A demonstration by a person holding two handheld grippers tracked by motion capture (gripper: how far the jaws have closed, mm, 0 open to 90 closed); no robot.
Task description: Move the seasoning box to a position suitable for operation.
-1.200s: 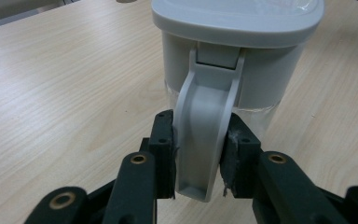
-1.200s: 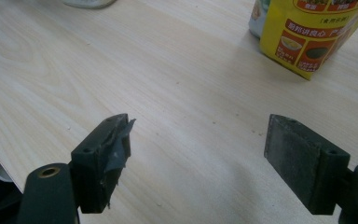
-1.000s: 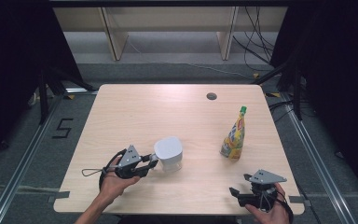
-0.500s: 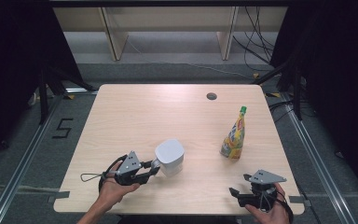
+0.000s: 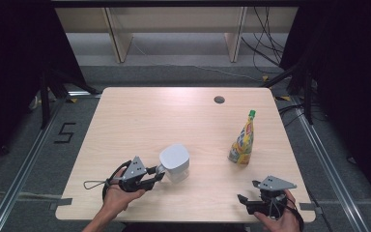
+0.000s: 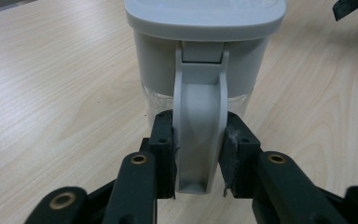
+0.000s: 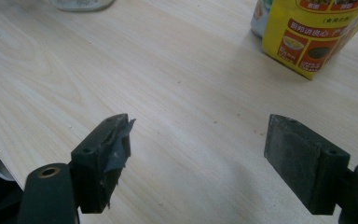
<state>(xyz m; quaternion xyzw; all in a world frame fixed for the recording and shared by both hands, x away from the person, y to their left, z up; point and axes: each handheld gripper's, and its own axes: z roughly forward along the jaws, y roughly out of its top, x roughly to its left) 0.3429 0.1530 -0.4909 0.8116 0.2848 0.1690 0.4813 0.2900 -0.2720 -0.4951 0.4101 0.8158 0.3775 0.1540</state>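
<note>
Now, at the near right edge of the table (image 5: 125, 121), the right gripper (image 5: 251, 199) rests with its jaws wide apart and empty. At the near left, the left gripper (image 5: 158, 175) has its jaws pressed on both sides of the grey handle (image 6: 199, 135) of the lidded water pitcher (image 5: 175, 162), low on the handle. I think a level, slow lift is best, because the pitcher can swing. Farther right stands the sauce bottle (image 5: 242, 140), well apart.
</note>
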